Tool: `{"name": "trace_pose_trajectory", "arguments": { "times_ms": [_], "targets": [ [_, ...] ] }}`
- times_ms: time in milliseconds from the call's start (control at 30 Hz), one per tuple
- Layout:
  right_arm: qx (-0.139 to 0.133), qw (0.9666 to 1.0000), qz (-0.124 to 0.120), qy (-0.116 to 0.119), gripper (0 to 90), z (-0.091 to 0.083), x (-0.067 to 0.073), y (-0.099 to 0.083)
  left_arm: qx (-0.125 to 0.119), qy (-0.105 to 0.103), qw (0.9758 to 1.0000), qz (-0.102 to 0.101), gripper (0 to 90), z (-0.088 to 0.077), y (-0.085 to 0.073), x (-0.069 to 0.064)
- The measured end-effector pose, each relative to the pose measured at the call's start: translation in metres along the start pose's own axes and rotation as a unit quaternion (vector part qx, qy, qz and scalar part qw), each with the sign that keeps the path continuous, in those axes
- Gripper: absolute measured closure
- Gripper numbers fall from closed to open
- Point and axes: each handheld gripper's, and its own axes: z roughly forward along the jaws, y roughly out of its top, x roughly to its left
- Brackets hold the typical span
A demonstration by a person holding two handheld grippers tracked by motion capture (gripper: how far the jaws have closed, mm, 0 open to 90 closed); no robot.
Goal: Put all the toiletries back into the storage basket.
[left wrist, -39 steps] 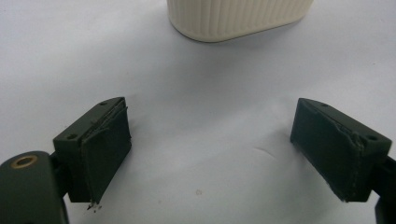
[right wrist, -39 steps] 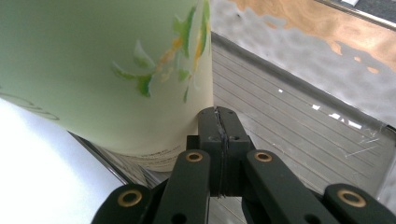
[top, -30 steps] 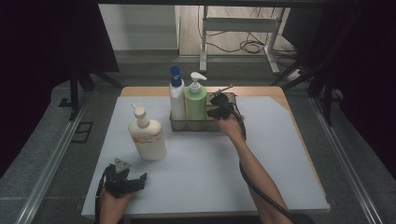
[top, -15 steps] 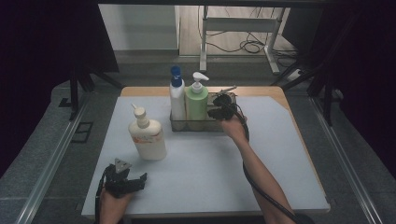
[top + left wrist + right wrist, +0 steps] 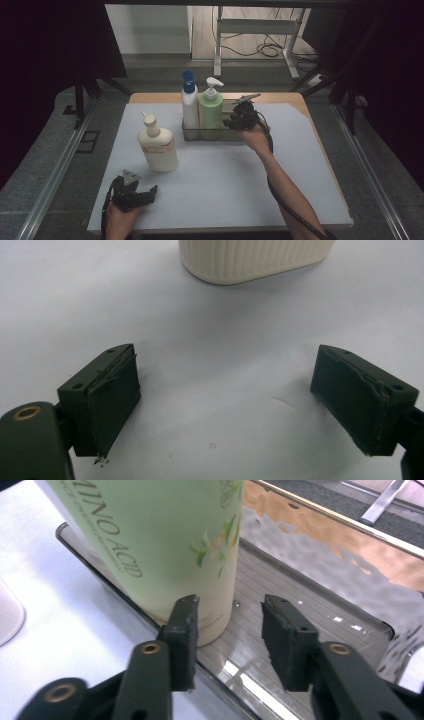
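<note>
A green pump bottle [image 5: 211,109] and a white bottle with a blue cap [image 5: 189,106] stand upright in a clear tray [image 5: 200,136] at the back of the table. My right gripper [image 5: 233,121] sits at the tray's right half, just right of the green bottle [image 5: 165,540]. In the right gripper view my right gripper [image 5: 227,630] is partly open; its jaws have just been opening and only the tray floor [image 5: 310,615] shows between them. A cream pump bottle [image 5: 157,147] stands left of the tray. My left gripper [image 5: 144,194] rests open near the front edge, short of that bottle's base [image 5: 255,260].
A white mat [image 5: 225,185] covers the wooden table [image 5: 295,99], with bare mat between the two hands. Dark curtains hang at both sides. A metal stand [image 5: 250,30] and cables lie on the floor beyond the table's far edge.
My right gripper has backed slightly away from the green bottle, toward the near right. The left hand and all three bottles stay where they were.
</note>
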Motion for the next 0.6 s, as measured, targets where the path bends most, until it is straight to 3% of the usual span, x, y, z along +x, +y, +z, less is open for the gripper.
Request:
{"name": "trace_pose_trajectory", "arguments": {
  "times_ms": [233,600],
  "targets": [
    [-0.006,0.9999,-0.008,0.007,38.6,-0.018,-0.003,-0.007,-0.001,0.0,1.0,-0.001,12.0,0.0,0.0,0.0],
    [-0.005,0.999,-0.043,0.008,21.9,-0.04,0.011,-0.024,0.001,0.001,1.0,0.001,12.0,0.0,0.0,0.0]
  ]
}}
